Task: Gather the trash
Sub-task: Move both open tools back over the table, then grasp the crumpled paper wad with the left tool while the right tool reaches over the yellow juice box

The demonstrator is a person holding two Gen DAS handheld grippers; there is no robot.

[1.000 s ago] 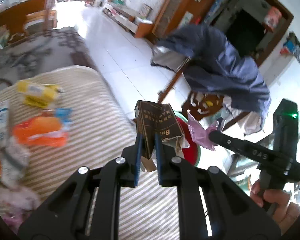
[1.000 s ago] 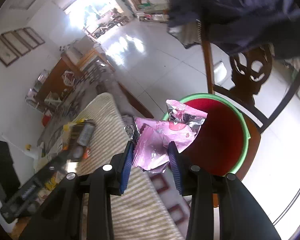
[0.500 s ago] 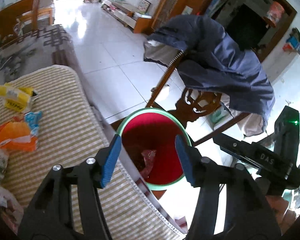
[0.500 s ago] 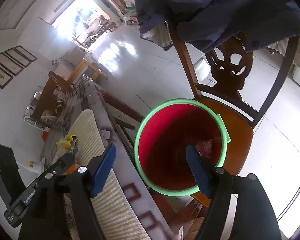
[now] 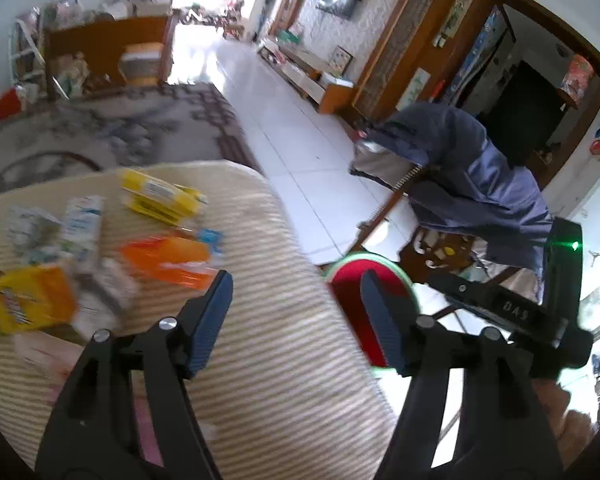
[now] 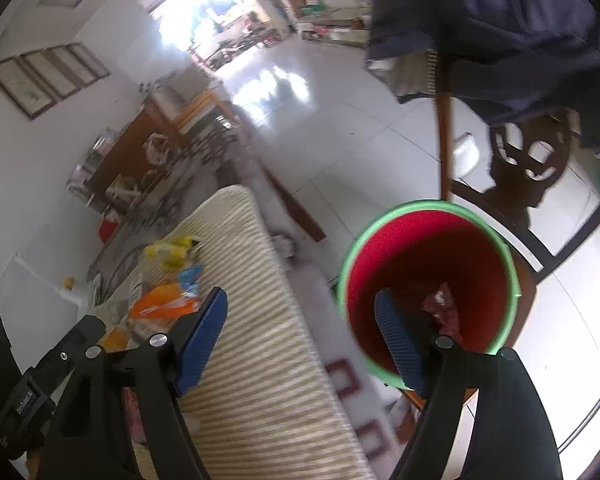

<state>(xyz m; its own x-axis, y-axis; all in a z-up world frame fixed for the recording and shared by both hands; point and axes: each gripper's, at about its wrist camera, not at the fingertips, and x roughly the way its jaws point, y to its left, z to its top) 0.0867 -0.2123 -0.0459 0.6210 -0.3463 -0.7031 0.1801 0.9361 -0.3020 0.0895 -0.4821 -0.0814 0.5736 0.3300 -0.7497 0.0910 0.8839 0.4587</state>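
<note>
The left gripper [image 5: 296, 312] has nothing in it. Its jaws are wide and are opening more. It hangs over the edge of a striped cloth [image 5: 268, 360] that covers a table. The right gripper [image 6: 302, 326] has nothing in it too, and its jaws are also wide and opening.

Just past the edge of the cloth is a red bucket with a green rim [image 6: 424, 248]. It sits on the seat of a dark wooden chair [image 6: 516, 188]. A blue jacket [image 5: 472, 172] hangs over the back of the chair. Down in the bottom of the bucket is some crumpled trash [image 6: 444, 308], pink and shiny. The right gripper's right finger shows in front of the bucket's open mouth.

More trash lies on the cloth, to the left of the grippers. There is an orange wrapper [image 5: 168, 258] near the left gripper's left finger. Behind it lies a yellow packet [image 5: 158, 196]. A white and blue packet [image 5: 82, 222] lies left of those. A yellow and orange packet [image 5: 26, 304] lies at the far left. This part is blurry, so the words on them cannot be read.

The floor [image 5: 300, 140] is white tile and shines in the light from the open door.
</note>
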